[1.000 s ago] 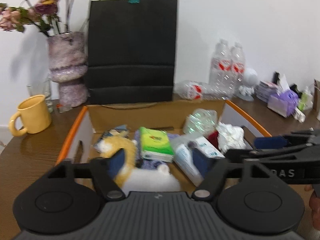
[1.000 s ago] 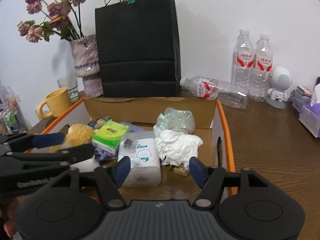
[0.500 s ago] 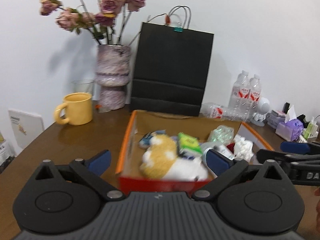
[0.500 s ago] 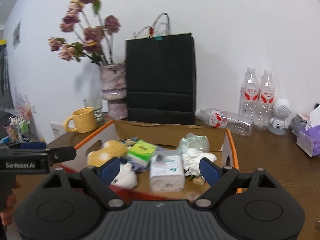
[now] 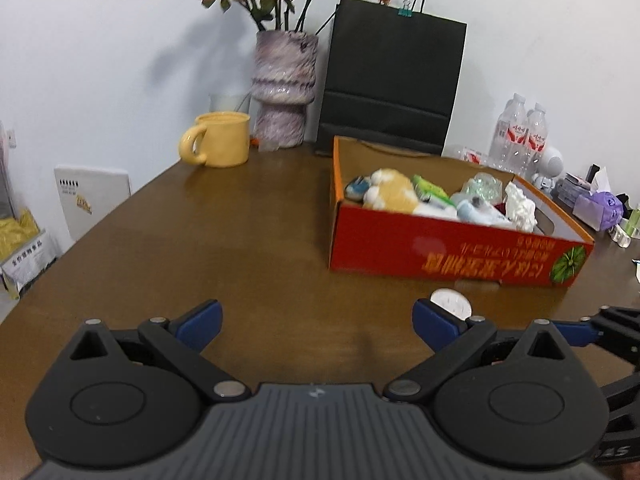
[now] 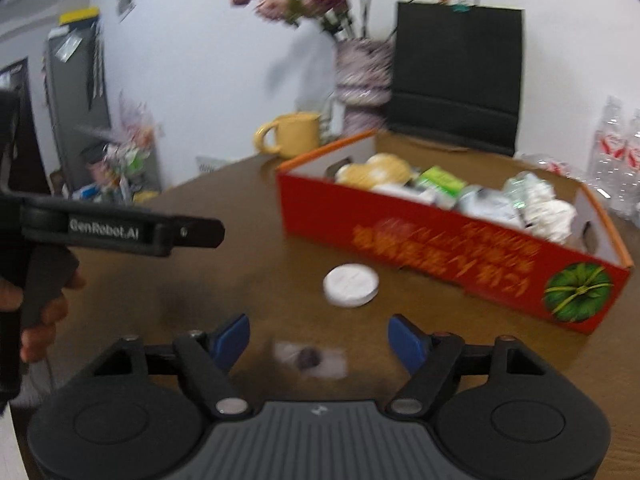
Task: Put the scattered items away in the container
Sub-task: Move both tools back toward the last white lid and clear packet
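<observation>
The red cardboard box (image 5: 440,254) sits on the brown table and holds a yellow plush toy (image 5: 390,192), a green tissue pack (image 5: 430,191), crumpled white paper (image 5: 520,206) and other items. It also shows in the right wrist view (image 6: 420,240). A round white lid (image 6: 351,284) lies on the table in front of the box; its edge shows in the left wrist view (image 5: 450,302). A small clear packet with a dark bit (image 6: 310,358) lies between my right gripper's fingers. My left gripper (image 5: 316,322) is open and empty. My right gripper (image 6: 318,340) is open and empty.
A yellow mug (image 5: 220,144), a purple vase of dried flowers (image 5: 284,92) and a black paper bag (image 5: 390,88) stand behind the box. Water bottles (image 5: 520,136) and a purple tissue pack (image 5: 598,208) are at the right. The table edge runs along the left.
Both grippers have pulled back from over the box and now sit low over the table in front of it. The white lid and the small packet have come into view.
</observation>
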